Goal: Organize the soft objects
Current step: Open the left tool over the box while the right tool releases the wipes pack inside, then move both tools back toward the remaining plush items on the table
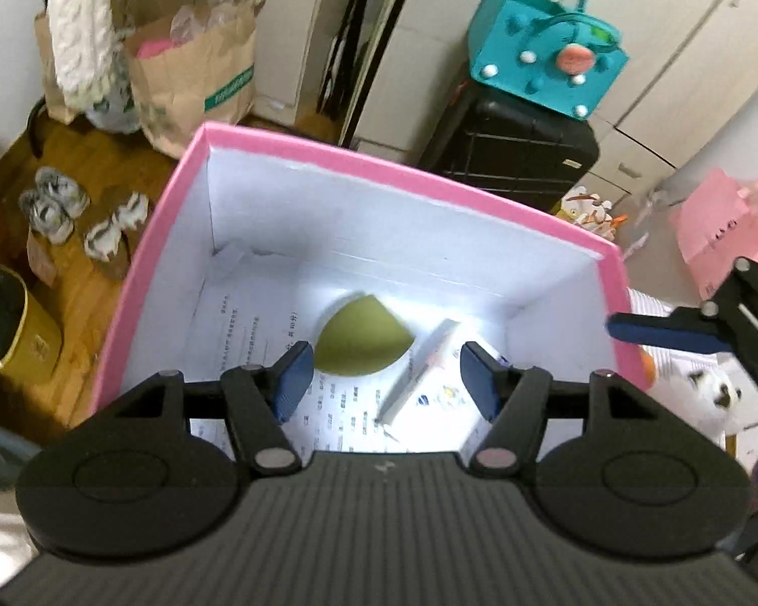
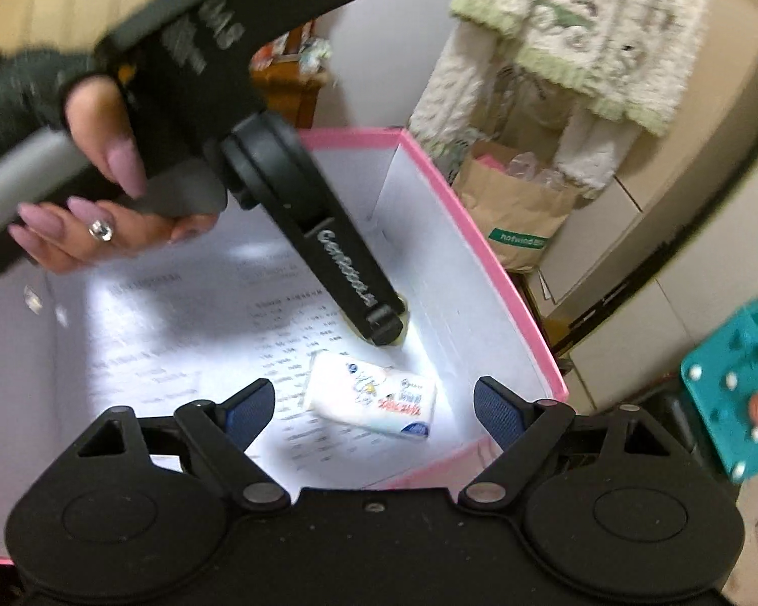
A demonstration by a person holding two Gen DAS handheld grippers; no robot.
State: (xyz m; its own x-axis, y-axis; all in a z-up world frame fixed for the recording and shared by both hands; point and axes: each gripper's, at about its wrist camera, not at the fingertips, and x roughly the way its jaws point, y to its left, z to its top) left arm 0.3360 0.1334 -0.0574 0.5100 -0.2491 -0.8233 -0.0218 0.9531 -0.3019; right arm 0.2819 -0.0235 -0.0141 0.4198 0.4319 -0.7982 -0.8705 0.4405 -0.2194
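My left gripper [image 1: 381,379] hangs spread wide and empty over the pink box [image 1: 146,272], low in the frame; between its pads, on the printed paper [image 1: 247,328] lining the floor, lies a green soft piece [image 1: 361,341], with the tissue pack [image 1: 419,379] just right of it. In the right wrist view my right gripper [image 2: 374,411] is equally wide and empty above that pack [image 2: 371,401], while the left tool hides most of the green piece.
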